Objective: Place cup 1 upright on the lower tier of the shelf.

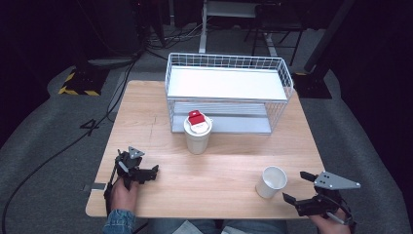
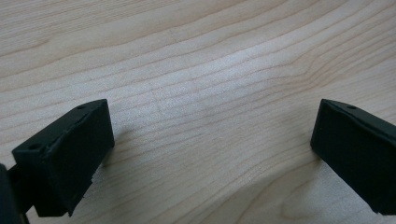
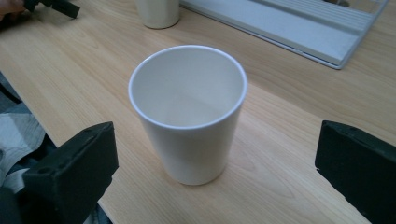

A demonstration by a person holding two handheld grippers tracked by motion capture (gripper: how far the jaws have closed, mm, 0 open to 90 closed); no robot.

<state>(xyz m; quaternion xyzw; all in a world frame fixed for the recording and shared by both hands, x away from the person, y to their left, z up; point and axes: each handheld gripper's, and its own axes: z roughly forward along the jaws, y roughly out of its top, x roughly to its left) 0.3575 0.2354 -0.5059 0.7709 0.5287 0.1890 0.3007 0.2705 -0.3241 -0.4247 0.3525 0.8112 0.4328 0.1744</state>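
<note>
Empty cup [image 3: 187, 114]: upright on table [image 1: 229, 170], released.
Right gripper [image 1: 298, 187]: jaws apart, just beside the cup.
Left gripper [image 1: 139, 169]: jaws apart, idle.
Left: likely the second cup [image 1: 197, 135] with its red box [image 1: 196, 118].

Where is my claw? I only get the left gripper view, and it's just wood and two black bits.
Observer: Your left claw sits low over the near left part of the table, open, with nothing between its jaws.
Operator: Is there anything fun on the table?
Observer: Yes. An empty white cup stands upright near the right claw, which is open and not touching it.
Operator: Only one cup?
Observer: No. A second white cup stands in the middle, with a small red and white thing lying on top of it.
Operator: What's behind that?
Observer: A white wire rack with two shelves, at the far side of the table.
</note>
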